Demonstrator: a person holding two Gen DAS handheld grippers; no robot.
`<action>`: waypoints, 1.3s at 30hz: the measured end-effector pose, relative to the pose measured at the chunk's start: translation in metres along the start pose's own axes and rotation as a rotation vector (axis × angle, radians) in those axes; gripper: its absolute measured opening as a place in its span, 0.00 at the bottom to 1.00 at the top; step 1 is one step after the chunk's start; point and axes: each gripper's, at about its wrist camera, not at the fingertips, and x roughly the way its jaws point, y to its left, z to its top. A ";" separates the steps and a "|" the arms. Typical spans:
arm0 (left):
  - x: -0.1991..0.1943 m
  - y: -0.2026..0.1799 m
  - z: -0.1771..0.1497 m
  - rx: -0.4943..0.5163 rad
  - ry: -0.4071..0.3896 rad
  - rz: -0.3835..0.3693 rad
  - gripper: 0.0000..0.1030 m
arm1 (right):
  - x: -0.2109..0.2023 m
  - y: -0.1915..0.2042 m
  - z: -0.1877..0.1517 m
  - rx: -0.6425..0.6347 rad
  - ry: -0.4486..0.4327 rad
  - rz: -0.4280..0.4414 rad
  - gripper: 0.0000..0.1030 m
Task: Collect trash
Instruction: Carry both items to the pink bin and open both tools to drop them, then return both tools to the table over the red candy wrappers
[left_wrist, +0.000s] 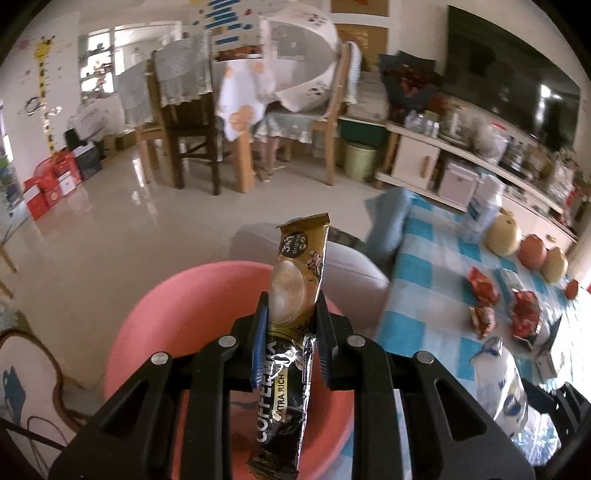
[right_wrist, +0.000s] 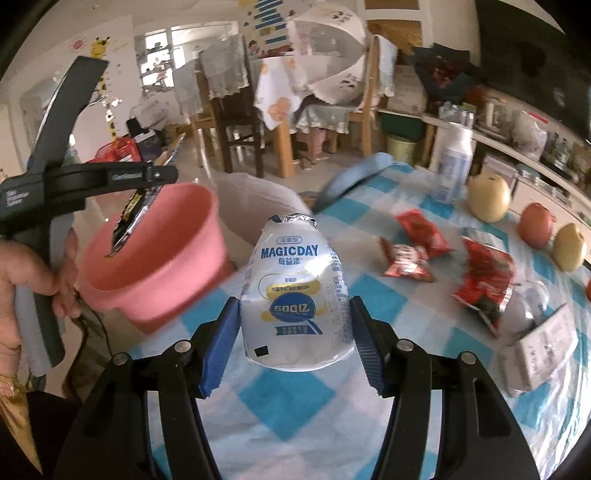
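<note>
The blue-checked table (right_wrist: 295, 398) bears red wrappers (right_wrist: 406, 258), fruit (right_wrist: 489, 197) and a white bottle (right_wrist: 456, 162)

My left gripper (left_wrist: 291, 306) holds the sachet (left_wrist: 295, 291) above the basin (right_wrist: 155, 258); my right gripper (right_wrist: 293, 325) holds the bottle (right_wrist: 295, 295) over the table (right_wrist: 295, 406), wrappers (right_wrist: 406, 254) probably lying right.

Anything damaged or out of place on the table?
The white drink bottle in the right gripper is crushed, its foil lid torn open. Torn red wrappers lie scattered on the checked tablecloth near the fruit.
</note>
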 end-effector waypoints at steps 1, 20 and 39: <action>0.000 0.004 0.001 -0.004 -0.001 0.015 0.24 | 0.002 0.007 0.002 -0.009 0.003 0.006 0.59; 0.004 0.072 0.006 -0.108 0.021 0.182 0.25 | 0.069 0.117 0.056 -0.241 0.063 0.075 0.59; -0.010 0.040 0.011 -0.018 -0.049 0.229 0.84 | 0.024 0.064 0.030 -0.075 -0.005 -0.055 0.86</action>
